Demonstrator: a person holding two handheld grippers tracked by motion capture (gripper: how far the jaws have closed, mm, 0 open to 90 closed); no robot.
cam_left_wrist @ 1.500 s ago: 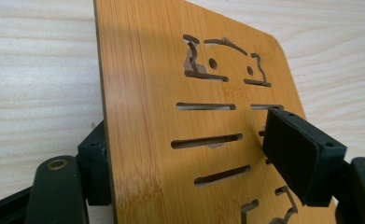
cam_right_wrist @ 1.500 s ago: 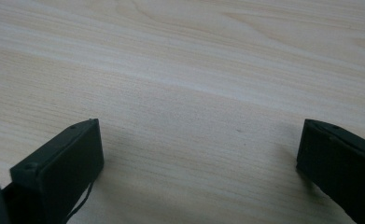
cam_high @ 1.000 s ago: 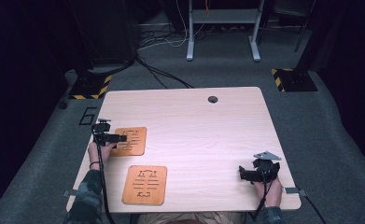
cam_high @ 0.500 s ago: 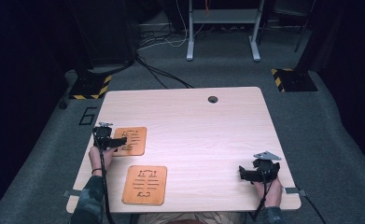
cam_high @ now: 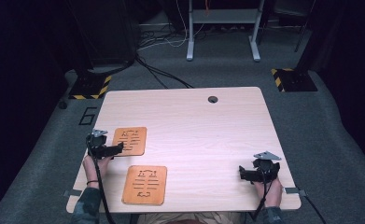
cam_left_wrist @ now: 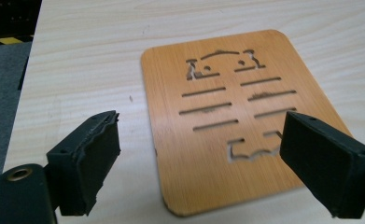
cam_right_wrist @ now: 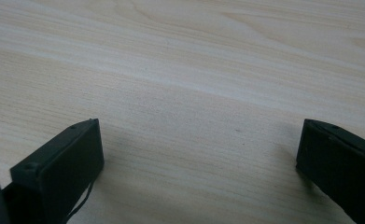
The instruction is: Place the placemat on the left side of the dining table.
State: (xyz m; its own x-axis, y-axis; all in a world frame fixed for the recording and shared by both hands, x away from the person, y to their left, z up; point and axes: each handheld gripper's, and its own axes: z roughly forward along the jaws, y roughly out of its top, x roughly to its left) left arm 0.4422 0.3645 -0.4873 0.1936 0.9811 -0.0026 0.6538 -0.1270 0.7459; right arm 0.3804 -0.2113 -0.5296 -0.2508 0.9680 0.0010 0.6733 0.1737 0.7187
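Wooden cut-out boards: one [cam_high: 144,185] is laid flat near the front edge of the bench [cam_high: 208,126], the other [cam_high: 130,140] farther back at the left. Left hand-held gripper [cam_high: 116,148] is held spread wide at the farther board's near-left edge, jaws astride it in the left gripper view [cam_left_wrist: 236,116]; contact cannot be told. Right hand-held gripper [cam_high: 242,172] is spread wide over bare bench, nothing held. Since a second ago, the left one has been shifted slightly nearer; the right is unchanged.

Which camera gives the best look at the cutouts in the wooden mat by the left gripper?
The left gripper view: the far mat lies close between open jaws, its slots sharp. The high view shows it small, beside the left gripper.
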